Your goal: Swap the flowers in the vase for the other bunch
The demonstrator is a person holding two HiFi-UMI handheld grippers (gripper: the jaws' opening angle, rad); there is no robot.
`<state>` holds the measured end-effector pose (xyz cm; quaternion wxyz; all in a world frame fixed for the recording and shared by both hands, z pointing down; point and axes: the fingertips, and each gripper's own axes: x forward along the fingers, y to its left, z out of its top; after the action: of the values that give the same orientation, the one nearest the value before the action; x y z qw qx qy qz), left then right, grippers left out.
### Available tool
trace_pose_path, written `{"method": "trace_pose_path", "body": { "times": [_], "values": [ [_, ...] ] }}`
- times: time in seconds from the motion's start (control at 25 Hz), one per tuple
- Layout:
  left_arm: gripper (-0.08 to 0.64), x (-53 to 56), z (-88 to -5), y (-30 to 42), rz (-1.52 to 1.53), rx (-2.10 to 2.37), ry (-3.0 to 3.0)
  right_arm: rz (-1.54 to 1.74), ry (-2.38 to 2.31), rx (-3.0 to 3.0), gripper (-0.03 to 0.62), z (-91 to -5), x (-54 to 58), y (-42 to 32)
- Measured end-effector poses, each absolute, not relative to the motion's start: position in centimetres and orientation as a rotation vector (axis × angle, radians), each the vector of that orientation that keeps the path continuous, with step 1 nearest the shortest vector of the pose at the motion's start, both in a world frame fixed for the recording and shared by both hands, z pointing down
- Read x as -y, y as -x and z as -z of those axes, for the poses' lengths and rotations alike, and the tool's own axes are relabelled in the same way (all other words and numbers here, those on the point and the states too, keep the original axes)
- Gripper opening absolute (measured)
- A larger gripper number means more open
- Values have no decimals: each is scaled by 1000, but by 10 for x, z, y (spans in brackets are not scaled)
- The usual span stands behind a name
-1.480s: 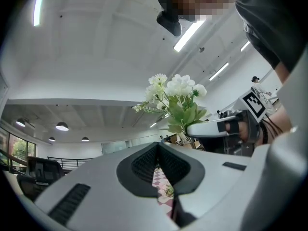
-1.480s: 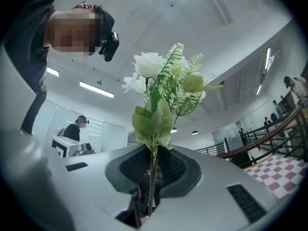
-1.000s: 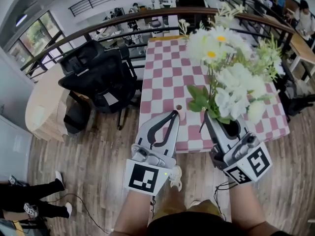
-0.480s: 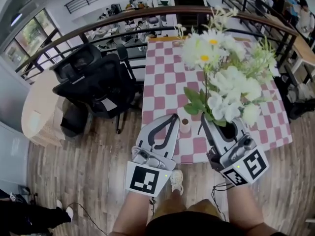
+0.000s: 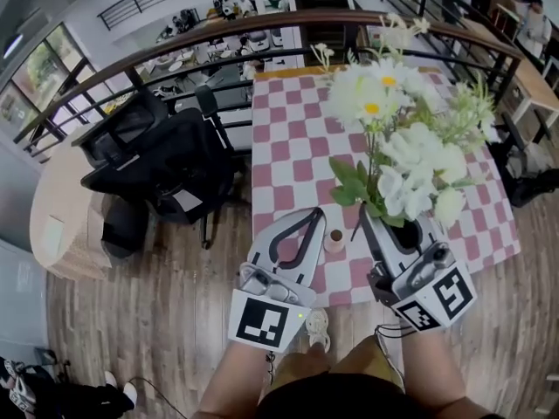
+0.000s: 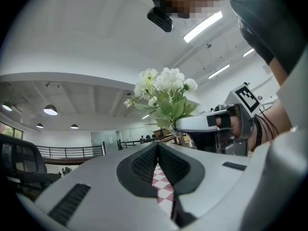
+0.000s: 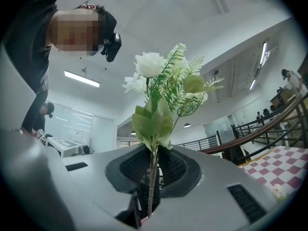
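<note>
The right tongs (image 5: 370,221) are pinched almost closed on the green stems of the white flower bunch (image 5: 397,142), holding it upright over the checked tabletop (image 5: 288,147). The left tongs (image 5: 314,215) are closed tip to tip, gripping nothing. A small vase (image 5: 334,240) stands on the tabletop between them.

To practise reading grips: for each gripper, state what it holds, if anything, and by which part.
The right gripper holds the bunch of white flowers by its stems, below the leaves. The left gripper is shut and holds nothing.
</note>
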<state>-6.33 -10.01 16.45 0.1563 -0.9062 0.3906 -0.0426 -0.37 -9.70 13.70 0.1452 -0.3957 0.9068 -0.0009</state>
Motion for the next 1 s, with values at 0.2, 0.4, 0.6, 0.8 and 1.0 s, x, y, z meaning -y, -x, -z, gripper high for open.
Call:
{"method": "trace_pose_path", "body": {
  "times": [0.2, 0.4, 0.6, 0.8, 1.0],
  "values": [
    [9, 111, -168, 64, 124, -1104, 2606, 14, 1135, -2617, 57, -142, 107, 7],
    [9, 120, -172, 61, 127, -1125, 2624, 34, 1118, -2617, 57, -145, 116, 4],
    [9, 127, -181, 48, 116, -1186, 2658, 64, 1105, -2643, 57, -158, 124, -7],
    [9, 131, -191, 42, 135, -1212, 2685, 84, 1099, -2671, 57, -169, 128, -9],
    [9, 134, -213, 40, 213, -1188, 2671, 119, 1094, -2678, 57, -187, 134, -5]
  ]
}}
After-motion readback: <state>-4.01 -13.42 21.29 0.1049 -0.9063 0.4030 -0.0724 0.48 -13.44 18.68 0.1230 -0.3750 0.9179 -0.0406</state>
